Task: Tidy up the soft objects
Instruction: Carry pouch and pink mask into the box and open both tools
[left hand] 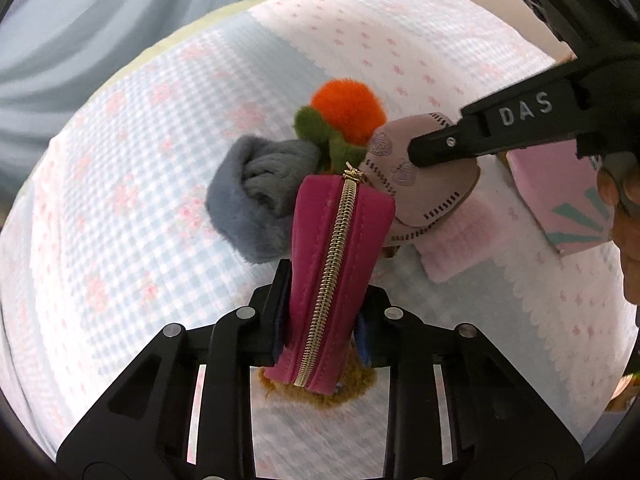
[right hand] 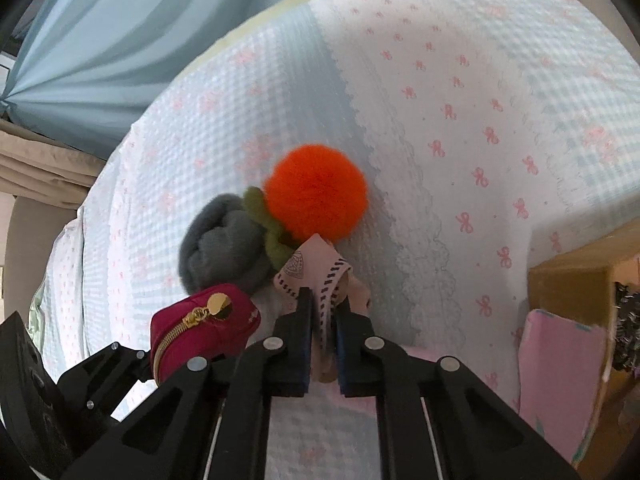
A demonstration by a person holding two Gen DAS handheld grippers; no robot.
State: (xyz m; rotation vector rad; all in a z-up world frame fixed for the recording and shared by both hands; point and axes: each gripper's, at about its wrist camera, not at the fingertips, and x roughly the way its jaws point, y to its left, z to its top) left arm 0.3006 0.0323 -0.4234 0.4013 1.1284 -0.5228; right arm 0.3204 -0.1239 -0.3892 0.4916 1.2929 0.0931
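My left gripper [left hand: 322, 312] is shut on a magenta zip pouch [left hand: 336, 256] with a gold zipper, held lifted above the bedspread. The same pouch [right hand: 200, 330] shows at the lower left of the right wrist view. My right gripper [right hand: 323, 336] is shut on a pale pink stitched fabric piece [right hand: 316, 268]; in the left wrist view that piece [left hand: 416, 192] hangs under the right gripper's black fingers [left hand: 480, 132]. Behind them lie an orange pom-pom toy with green leaves [right hand: 316, 196] [left hand: 348, 110] and a grey plush cloth [right hand: 224, 248] [left hand: 256, 196]. A brown fuzzy thing [left hand: 356, 384] lies under the pouch.
A checked and bow-print bedspread [right hand: 460, 120] covers the bed. A pink cardboard box [left hand: 560, 200] [right hand: 560, 380] stands at the right, with a light pink cloth [left hand: 456, 240] beside it. A blue curtain [right hand: 100, 40] hangs beyond the far edge. A hand [left hand: 628, 232] shows at the right.
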